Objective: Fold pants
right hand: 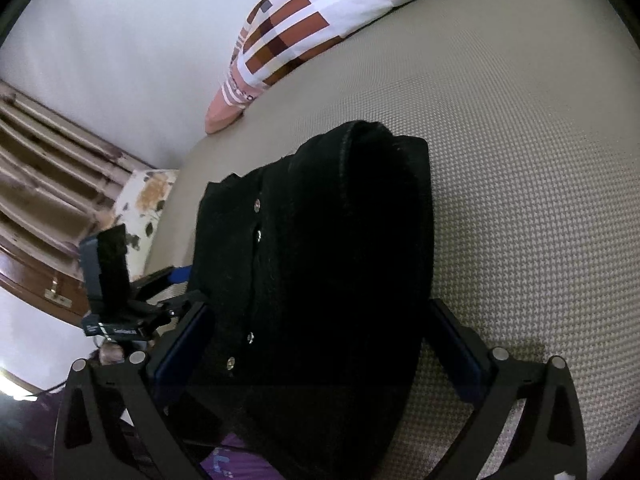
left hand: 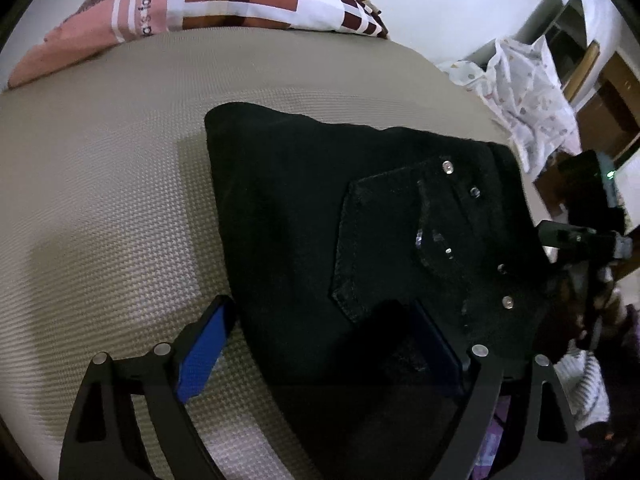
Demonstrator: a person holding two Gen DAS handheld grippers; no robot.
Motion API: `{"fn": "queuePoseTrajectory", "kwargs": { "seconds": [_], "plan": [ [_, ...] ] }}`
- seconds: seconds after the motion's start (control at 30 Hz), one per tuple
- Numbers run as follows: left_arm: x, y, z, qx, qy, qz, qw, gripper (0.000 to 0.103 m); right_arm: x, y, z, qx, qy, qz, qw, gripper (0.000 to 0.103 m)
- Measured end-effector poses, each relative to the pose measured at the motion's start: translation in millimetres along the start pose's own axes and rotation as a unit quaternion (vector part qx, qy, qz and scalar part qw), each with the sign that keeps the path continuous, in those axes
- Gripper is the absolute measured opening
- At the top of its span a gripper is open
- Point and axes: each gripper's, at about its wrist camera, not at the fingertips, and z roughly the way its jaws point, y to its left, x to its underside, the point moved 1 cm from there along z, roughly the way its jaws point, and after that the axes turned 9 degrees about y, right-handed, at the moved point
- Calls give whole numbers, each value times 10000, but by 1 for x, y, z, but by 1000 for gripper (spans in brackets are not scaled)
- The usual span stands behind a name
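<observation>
**Black pants folded on a bed, two hand-held grippers around them**

One pair of black pants [left hand: 360,220] lies folded in a thick bundle on a beige textured bed [left hand: 100,200]. Five small silver rivets show near a back pocket in the left wrist view. The left hand-held gripper [left hand: 320,344] has its blue-padded jaws spread wide, one on the bed, one over the pants. The right hand-held gripper [right hand: 320,344] straddles the bundle, jaws apart. At twelve o'clock sits one pink, white and brown checked pillow [left hand: 240,0] with partly readable writing, too blurred to make out. One floral plastic bag [left hand: 528,96] lies at two o'clock.
</observation>
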Motion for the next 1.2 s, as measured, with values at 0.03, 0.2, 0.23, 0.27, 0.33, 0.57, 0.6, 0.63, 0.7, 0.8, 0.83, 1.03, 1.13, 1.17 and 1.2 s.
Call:
{"fn": "queuePoseTrajectory", "kwargs": {
  "seconds": [0.03, 0.2, 0.23, 0.27, 0.33, 0.57, 0.6, 0.63, 0.7, 0.8, 0.83, 1.03, 1.13, 1.17, 1.2],
  "plan": [
    [-1, 1, 0, 81, -5, -28, 10000, 88, 1, -4, -2, -195, -8, -10, 9998, 102],
    [-5, 1, 1, 252, 112, 28, 9996, 95, 3, -11, -7, -496, 140, -4, 9987, 103],
    [-6, 0, 1, 287, 162, 93, 9994, 95, 2, -11, -7, -511, 177, 44, 9985, 103],
    [-6, -1, 1, 305, 207, 144, 9992, 96, 0, -12, -7, -531, 213, 87, 9983, 103],
    [-6, -1, 1, 524, 282, 206, 9980, 96, -4, -13, -6, -639, 377, 154, 9971, 103],
    [-12, 27, -4, 1803, 376, -230, 9826, 96, -18, -21, 3, -1761, 1112, 375, 9774, 103],
    [-13, 31, -4, 1925, 404, -265, 9801, 96, -21, -25, 5, -1964, 1236, 492, 9715, 103],
    [-14, 33, -4, 2006, 425, -264, 9784, 96, -23, -26, 6, -2034, 1305, 532, 9689, 103],
    [-16, 35, -3, 2102, 478, -222, 9762, 96, -25, -25, 8, -1990, 1471, 529, 9674, 102],
    [-19, 36, -4, 2131, 565, -171, 9752, 96, -29, -14, 13, -1086, 1809, 153, 9774, 101],
    [-19, 35, -4, 2107, 571, -156, 9758, 96, -30, -12, 15, -1065, 1870, 127, 9765, 102],
    [-23, 22, -1, 1759, 511, -99, 9830, 96, -20, 11, 29, -894, 1664, -295, 9815, 103],
    [-23, 11, 1, 1435, 360, -47, 9890, 96, -12, 27, 35, -724, 1490, -621, 9842, 102],
    [-21, 8, 2, 1365, 328, 20, 9901, 96, -13, 30, 36, -744, 1444, -633, 9847, 102],
    [-21, 7, 2, 1354, 315, 69, 9903, 96, -14, 28, 37, -814, 1422, -595, 9847, 102]
  ]
}}
